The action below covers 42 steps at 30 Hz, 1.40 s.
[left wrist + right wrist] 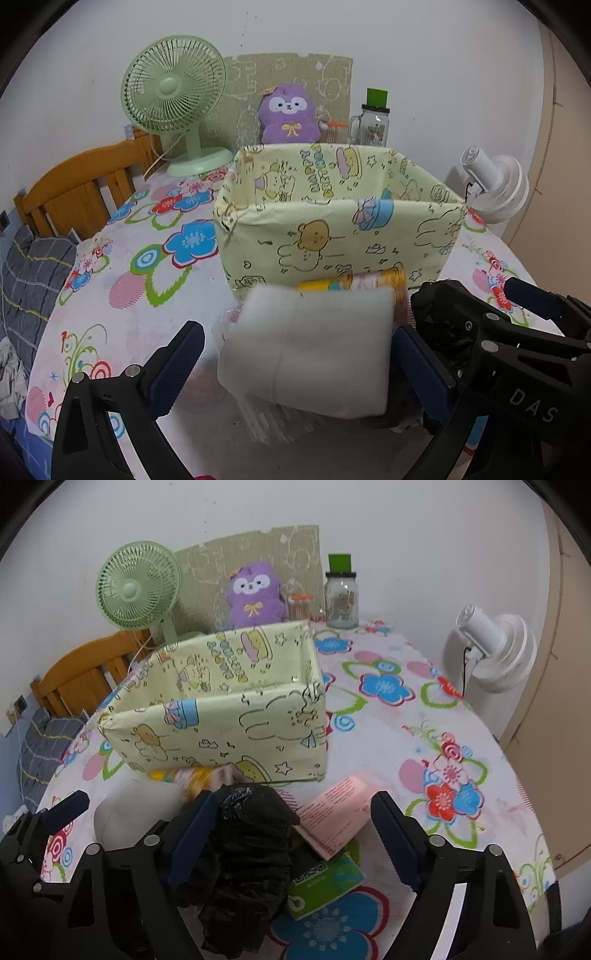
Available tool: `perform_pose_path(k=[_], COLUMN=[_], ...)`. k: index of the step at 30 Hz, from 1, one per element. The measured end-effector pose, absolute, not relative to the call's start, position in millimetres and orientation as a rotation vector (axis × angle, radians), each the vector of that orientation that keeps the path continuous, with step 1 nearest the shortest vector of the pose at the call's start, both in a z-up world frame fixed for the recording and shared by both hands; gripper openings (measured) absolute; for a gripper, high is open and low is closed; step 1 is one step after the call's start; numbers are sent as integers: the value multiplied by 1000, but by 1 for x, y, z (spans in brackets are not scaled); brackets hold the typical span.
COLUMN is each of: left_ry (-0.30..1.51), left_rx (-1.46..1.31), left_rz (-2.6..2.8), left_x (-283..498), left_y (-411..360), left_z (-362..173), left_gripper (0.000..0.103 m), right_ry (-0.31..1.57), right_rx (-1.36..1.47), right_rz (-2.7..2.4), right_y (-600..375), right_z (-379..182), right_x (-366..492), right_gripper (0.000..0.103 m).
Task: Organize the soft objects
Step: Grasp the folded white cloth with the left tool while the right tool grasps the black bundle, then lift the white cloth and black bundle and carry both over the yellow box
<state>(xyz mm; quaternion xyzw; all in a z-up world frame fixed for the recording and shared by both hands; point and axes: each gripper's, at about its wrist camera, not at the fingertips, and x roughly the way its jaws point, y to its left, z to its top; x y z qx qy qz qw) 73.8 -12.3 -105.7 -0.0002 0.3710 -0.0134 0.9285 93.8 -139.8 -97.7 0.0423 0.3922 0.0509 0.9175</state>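
Note:
A yellow cartoon-print fabric box [332, 221] stands open on the flowered table; it also shows in the right wrist view [221, 716]. In the left wrist view a white soft pad [310, 350] lies between the fingers of my open left gripper [295, 362], with a yellow and pink packet [354, 282] behind it. In the right wrist view my right gripper [291, 842] is open over a crumpled black plastic bag [247, 860], a pink packet [336, 816] and a green packet [325, 882]. The right gripper's body [498, 332] shows at the right of the left view.
A green desk fan [173, 103], a purple plush [288, 114] and a glass jar with a green lid [373, 122] stand along the wall. A white fan [491, 653] stands at the table's right edge. A wooden bed frame [81, 192] is on the left.

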Motion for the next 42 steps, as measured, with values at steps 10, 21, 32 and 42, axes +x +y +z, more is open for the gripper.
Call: perform_pose_path(k=[10,21,32,42], left_ry=[795,802,792,761], left_rx=[-15,-22,-13,-8], left_rz=[-44,-107,-110,-109], left_x=[86,87,82,75], left_y=[-8,-11,-12,-17], left_z=[-118,-120,-115,-101], left_gripper=[103,89,80,78], right_ry=[870,885,869,839], right_rx=[122,115,92,103], right_rz=[145,182,175,186], right_y=[-134,-123,-118,-122], right_z=[-111,-114,-109,-95], right_x=[107,110,106,100], right_gripper=[68,42,35,35])
